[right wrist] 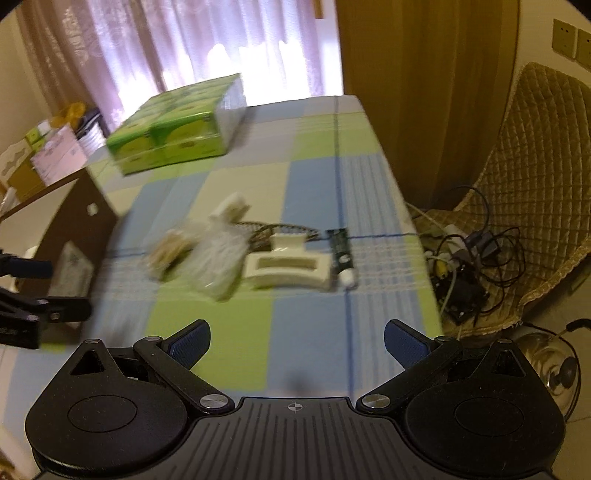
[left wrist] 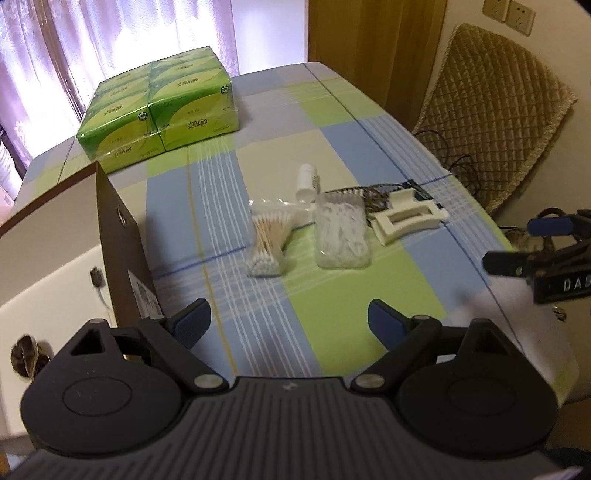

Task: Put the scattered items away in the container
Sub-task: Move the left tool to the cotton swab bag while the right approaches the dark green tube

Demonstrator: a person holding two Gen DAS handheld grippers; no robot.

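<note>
My table [left wrist: 332,122] wears a cloth checked in green, blue and cream. Beyond its far edge hang sheer lilac curtains [left wrist: 122,33], bright with daylight from the window behind them. To the far right stands a tall wooden panel [left wrist: 373,48], then a pale wall with two sockets [left wrist: 509,14]. On the right, beside the table, sits a chair with a quilted tan cover [right wrist: 535,173]; a tangle of cables [right wrist: 469,254] lies on its seat.

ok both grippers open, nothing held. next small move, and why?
Probably ease the left gripper forward and down onto the cotton swab bag. Its jaws stand open and empty, that bag is the loose item nearest the brown box, and the right gripper faces the cream hair clip.
</note>
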